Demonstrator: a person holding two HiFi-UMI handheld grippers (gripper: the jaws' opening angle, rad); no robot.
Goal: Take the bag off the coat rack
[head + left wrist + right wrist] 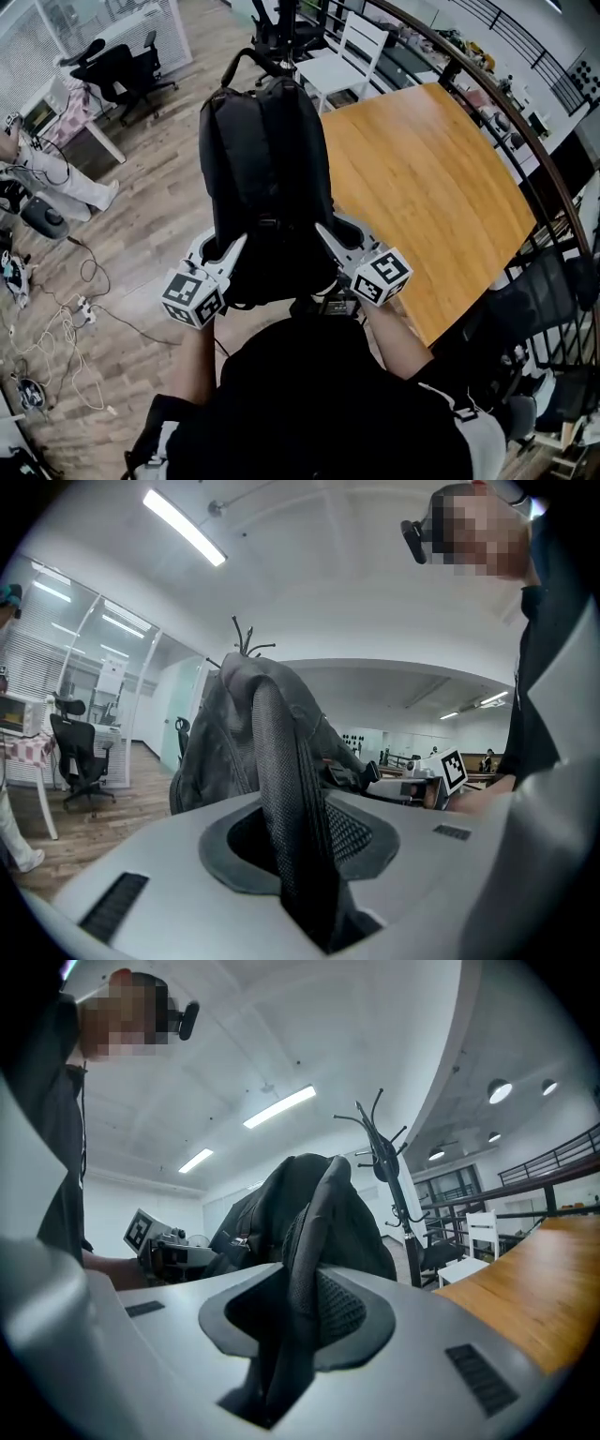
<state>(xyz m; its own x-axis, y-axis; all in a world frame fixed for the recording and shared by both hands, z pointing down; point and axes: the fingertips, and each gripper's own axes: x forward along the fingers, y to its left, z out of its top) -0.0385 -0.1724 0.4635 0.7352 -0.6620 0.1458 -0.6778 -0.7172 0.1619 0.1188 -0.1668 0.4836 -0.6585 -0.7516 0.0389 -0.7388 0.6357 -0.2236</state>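
Note:
A black backpack (267, 169) hangs in front of me with its back panel towards me. My left gripper (234, 251) is shut on its left mesh shoulder strap (286, 789), and my right gripper (326, 234) is shut on the right shoulder strap (311, 1260). The strap runs up between the jaws in each gripper view. The black coat rack (389, 1162) stands just behind the bag. Its hooks (246, 637) poke up over the bag's top, and its pole (286, 23) shows beyond the top handle. Whether the bag still hangs on a hook is hidden.
A large wooden table (431, 187) lies to the right, with a white chair (347, 56) at its far end. A curved railing (525, 141) borders it. Black office chairs (122, 66) stand far left. Cables (66, 319) trail over the wood floor at left.

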